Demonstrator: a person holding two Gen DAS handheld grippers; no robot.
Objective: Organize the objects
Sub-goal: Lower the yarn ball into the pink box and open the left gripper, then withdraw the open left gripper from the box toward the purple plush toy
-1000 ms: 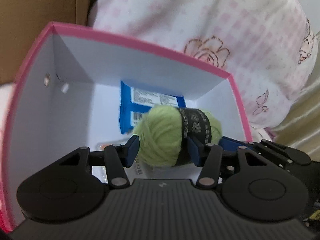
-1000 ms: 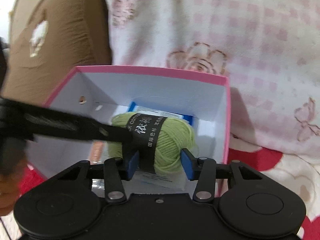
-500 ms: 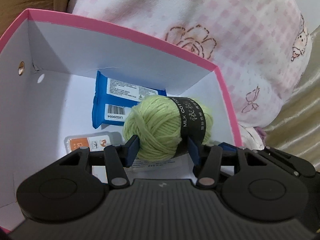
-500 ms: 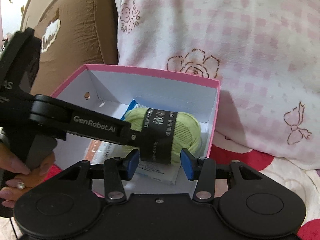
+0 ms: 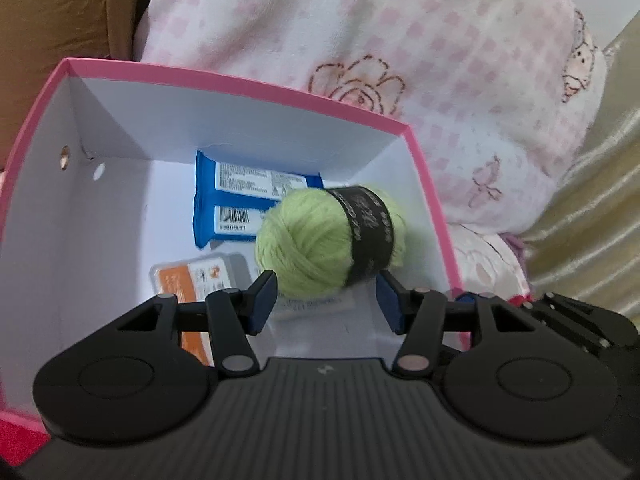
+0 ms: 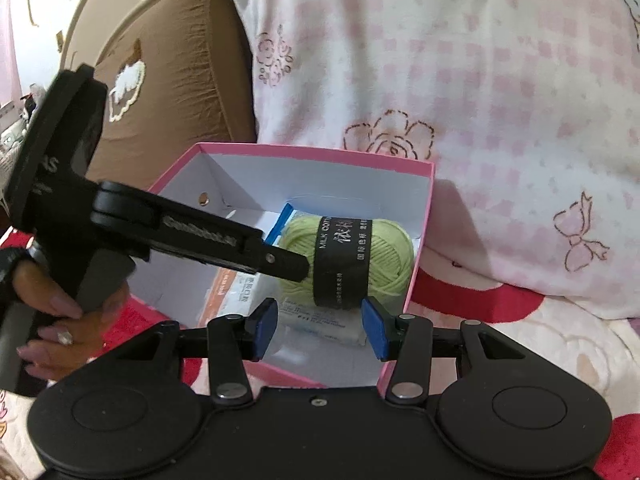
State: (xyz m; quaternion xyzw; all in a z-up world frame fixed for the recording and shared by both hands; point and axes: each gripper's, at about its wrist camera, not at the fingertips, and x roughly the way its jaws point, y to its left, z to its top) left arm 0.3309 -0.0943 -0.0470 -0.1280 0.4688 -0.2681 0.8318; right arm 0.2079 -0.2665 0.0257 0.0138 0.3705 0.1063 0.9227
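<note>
1. The green yarn ball [image 6: 346,262] lies inside the pink box [image 6: 312,154] – toward its right wall, on top of a blue packet [image 5: 240,204] and a white packet [image 6: 320,322].
2. An orange-labelled pack [image 5: 196,280] lies nearer the box's front-left.
3. Left gripper [image 5: 326,300]: fingers spread, pads clear of the yarn.
4. Right gripper [image 6: 320,326]: jaws opening – nothing pinched, the yarn just beyond the pads.
5. A hand [image 6: 60,320] holds the left gripper's handle.

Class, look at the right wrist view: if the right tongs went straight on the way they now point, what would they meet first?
Probably the green yarn ball in the pink box, dead ahead of the opening right tongs; depth is unclear.
</note>
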